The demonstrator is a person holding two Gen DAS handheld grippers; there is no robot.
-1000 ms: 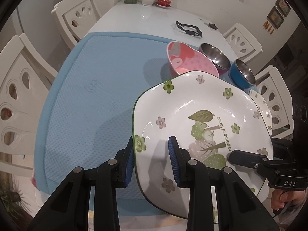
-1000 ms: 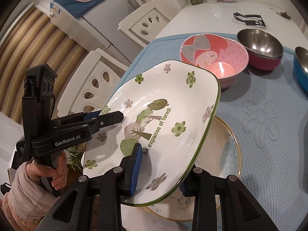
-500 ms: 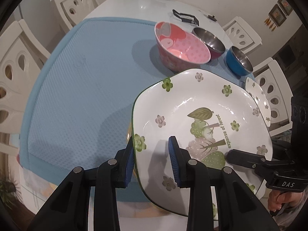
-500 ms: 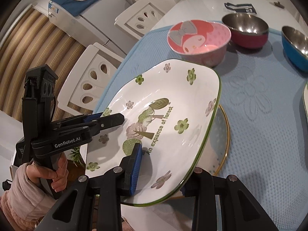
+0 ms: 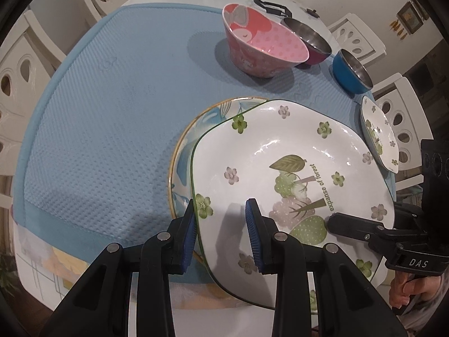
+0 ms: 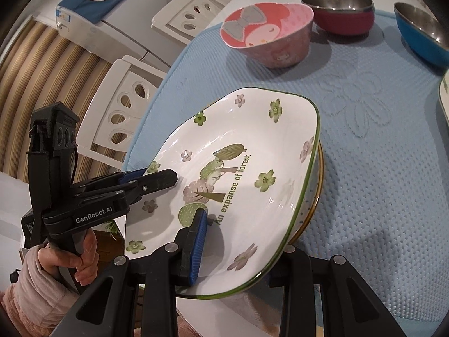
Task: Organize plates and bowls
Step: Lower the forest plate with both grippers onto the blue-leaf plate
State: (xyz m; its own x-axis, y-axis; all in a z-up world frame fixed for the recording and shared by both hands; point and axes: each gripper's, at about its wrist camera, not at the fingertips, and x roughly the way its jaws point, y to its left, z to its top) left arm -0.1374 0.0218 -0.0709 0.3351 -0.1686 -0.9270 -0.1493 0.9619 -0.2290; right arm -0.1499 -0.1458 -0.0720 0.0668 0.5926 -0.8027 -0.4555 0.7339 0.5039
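Observation:
A large white plate with green flowers and a forest print [image 5: 283,151] [image 6: 241,146] is held by both grippers just above a round gold-rimmed plate [image 5: 196,123] [image 6: 314,196] on the blue mat. My left gripper [image 5: 221,230] is shut on the floral plate's left rim. My right gripper [image 6: 238,247] is shut on its opposite rim. A pink cartoon bowl [image 5: 261,45] [image 6: 269,33], a red steel bowl [image 5: 308,42] [image 6: 339,8] and a blue steel bowl [image 5: 350,70] [image 6: 421,33] stand behind.
A smaller floral plate [image 5: 378,134] lies at the mat's right edge. The blue mat [image 5: 106,98] covers the white table, with white chairs [image 5: 16,64] around it. A black clip-like object [image 5: 272,5] lies on the far tabletop.
Both grippers have lowered the floral plate toward the gold-rimmed plate, which now shows under its left edge. The bowls look nearer and larger in both views.

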